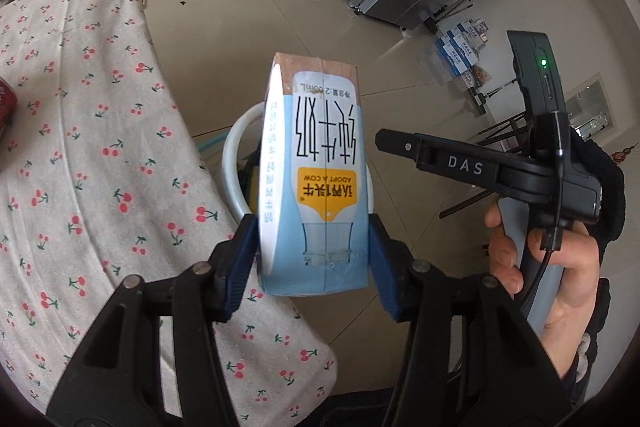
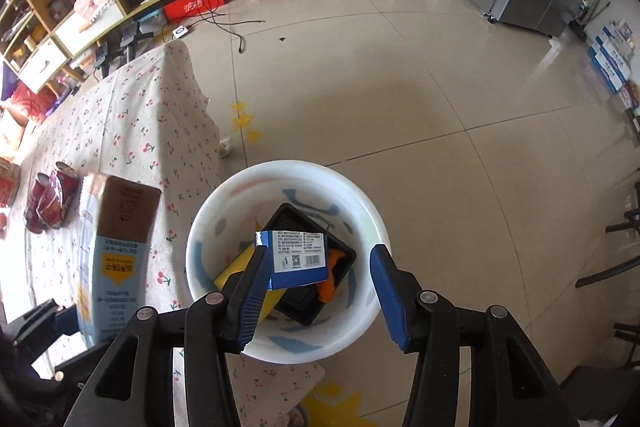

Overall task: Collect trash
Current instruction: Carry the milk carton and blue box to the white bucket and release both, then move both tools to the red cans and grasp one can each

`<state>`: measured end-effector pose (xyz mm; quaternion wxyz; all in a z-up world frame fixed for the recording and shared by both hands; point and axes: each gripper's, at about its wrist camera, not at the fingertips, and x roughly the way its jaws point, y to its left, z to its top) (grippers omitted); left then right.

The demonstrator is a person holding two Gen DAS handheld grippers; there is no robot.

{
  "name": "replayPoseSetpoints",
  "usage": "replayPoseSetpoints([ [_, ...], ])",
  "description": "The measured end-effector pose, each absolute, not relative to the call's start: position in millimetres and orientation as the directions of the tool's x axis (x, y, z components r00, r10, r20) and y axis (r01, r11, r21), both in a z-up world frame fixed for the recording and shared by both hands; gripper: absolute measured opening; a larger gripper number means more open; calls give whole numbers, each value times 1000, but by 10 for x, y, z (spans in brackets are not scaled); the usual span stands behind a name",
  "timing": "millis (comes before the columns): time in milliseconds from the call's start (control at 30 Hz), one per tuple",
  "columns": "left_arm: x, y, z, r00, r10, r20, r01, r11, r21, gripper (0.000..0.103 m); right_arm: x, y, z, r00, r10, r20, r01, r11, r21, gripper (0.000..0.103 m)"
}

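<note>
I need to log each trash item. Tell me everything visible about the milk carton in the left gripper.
The milk carton is a tall light-blue and white paper box with a brown end, black Chinese lettering and a yellow "ADOPT A COW" label. It looks intact and is held upside down between the left gripper's blue pads, which press its sides, beside the cherry-print tablecloth and above the white bucket.

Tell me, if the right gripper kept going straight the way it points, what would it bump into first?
Probably the small blue box lying between the open right gripper fingers, over the white bin. Past that comes the black tray inside the bin. Depth is hard to judge here.
</note>
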<state>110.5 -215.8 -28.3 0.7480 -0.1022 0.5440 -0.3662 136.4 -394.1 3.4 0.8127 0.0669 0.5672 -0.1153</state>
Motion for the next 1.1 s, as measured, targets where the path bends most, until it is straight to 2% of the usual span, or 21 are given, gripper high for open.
replayPoseSetpoints([
  [233, 1073, -2705, -453, 56, -644, -763, 467, 693, -550, 55, 1256, -4305, 259, 401, -134, -906, 418, 907, 50, 52],
  [367, 1140, -3003, -527, 70, -642, -764, 464, 699, -544, 55, 1198, -4417, 338, 431, -129, -893, 458, 884, 94, 52],
  [400, 1150, -3079, -557, 82, -636, -767, 474, 702, -531, 58, 1193, -4430, 348, 439, -122, -890, 462, 881, 107, 52],
  [433, 1151, -3150, -592, 79, -627, -775, 488, 702, -519, 65, 1191, -4439, 354, 444, -116, -888, 464, 878, 118, 52],
  [500, 1161, -3192, -667, 74, -599, -797, 488, 719, -495, 67, 1205, -4441, 343, 447, -105, -888, 465, 876, 130, 52],
  [867, 1208, -2583, -471, 141, -615, -775, 453, 737, -502, 67, 1278, -4331, 317, 456, -68, -888, 433, 888, 154, 52],
  [1100, 1326, -1878, -230, 237, -564, -791, 403, 798, -448, 67, 1339, -4208, 293, 455, -35, -890, 404, 898, 171, 52],
])
